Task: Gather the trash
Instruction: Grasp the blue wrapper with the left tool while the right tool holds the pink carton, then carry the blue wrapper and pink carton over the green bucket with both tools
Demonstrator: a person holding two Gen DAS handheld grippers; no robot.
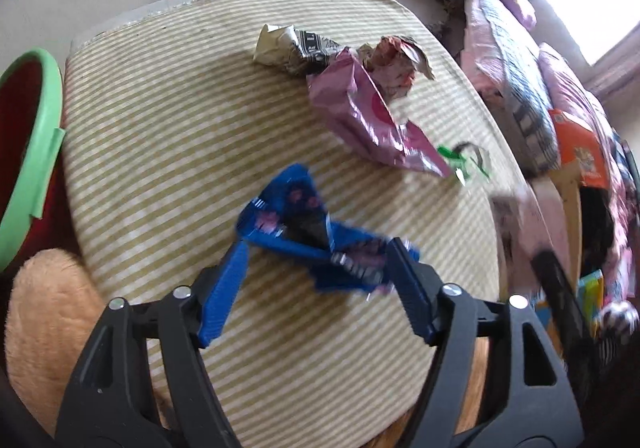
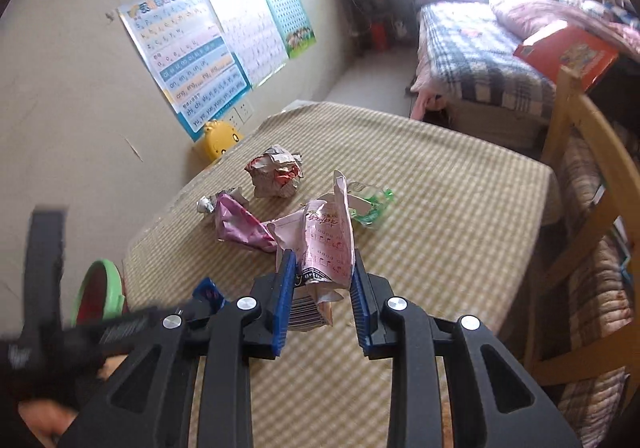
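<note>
Between the jaws of the right gripper point(image 2: 322, 280) stands a pink printed wrapper point(image 2: 326, 244), pinched upright with its barcoded lower end hanging below the pads. Jaws of the left gripper point(image 1: 316, 260) are spread wide around a blue snack wrapper point(image 1: 304, 228) on the striped tablecloth point(image 1: 160, 127); blur prevents confirming whether the pads touch it, and it does not appear clamped. Beyond the jaws, four pieces remain on the table: a purple foil bag point(image 1: 356, 115), a crumpled paper ball point(image 1: 396, 63), a crushed grey carton point(image 1: 288, 47) and a green-and-clear wrapper point(image 1: 468, 161). At the table's left edge sits a green-rimmed bin point(image 1: 36, 135); its contents are not visible. Judged status: early stage. One piece is lifted, one is being approached, none is confirmed deposited.
</note>
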